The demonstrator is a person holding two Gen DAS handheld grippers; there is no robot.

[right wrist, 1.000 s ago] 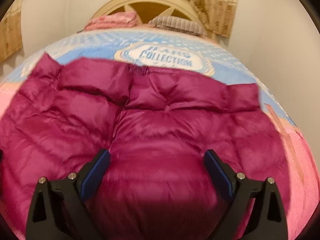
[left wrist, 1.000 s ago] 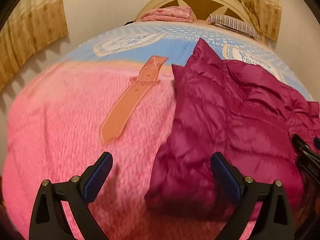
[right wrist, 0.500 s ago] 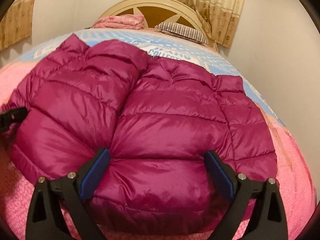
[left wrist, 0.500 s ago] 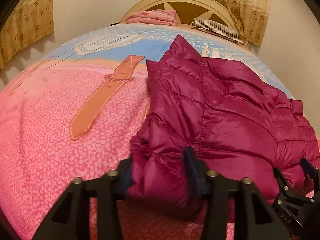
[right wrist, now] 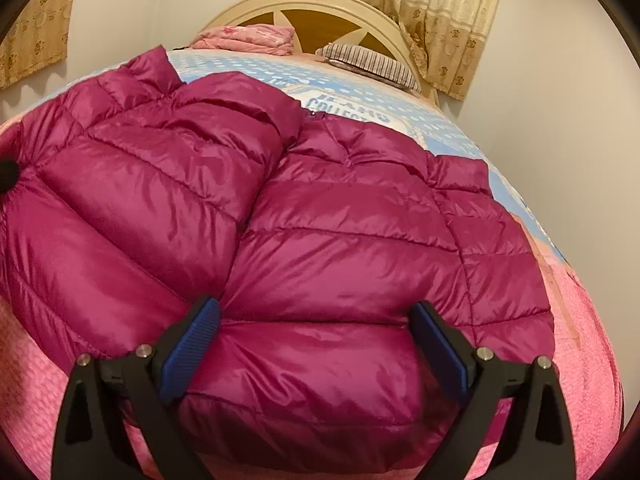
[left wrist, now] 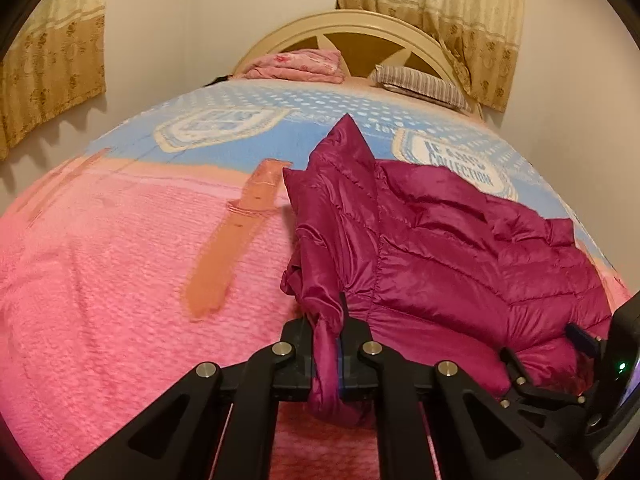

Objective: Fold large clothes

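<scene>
A magenta quilted puffer jacket [left wrist: 448, 256] lies on the bed, spread wide in the right wrist view [right wrist: 320, 216]. My left gripper [left wrist: 338, 344] is shut on the jacket's near left corner, and a pinch of fabric hangs down between its pads. My right gripper [right wrist: 316, 344] stands open over the jacket's near hem, with the puffy hem between its blue pads [right wrist: 192, 352], which do not press on it. The right gripper also shows at the right edge of the left wrist view [left wrist: 576, 364]. One sleeve lies folded over the jacket's left half.
The bed carries a pink and blue blanket [left wrist: 120, 264] with an orange strap print. At the head are a cream headboard [left wrist: 360, 32], a folded pink cloth [left wrist: 296, 64] and a striped pillow [left wrist: 420, 84]. Curtains [left wrist: 432, 12] hang on the wall behind.
My left gripper went from wide open beside the jacket to shut on its near left corner, then lifted the corner. My right gripper stayed open and shifted over the hem.
</scene>
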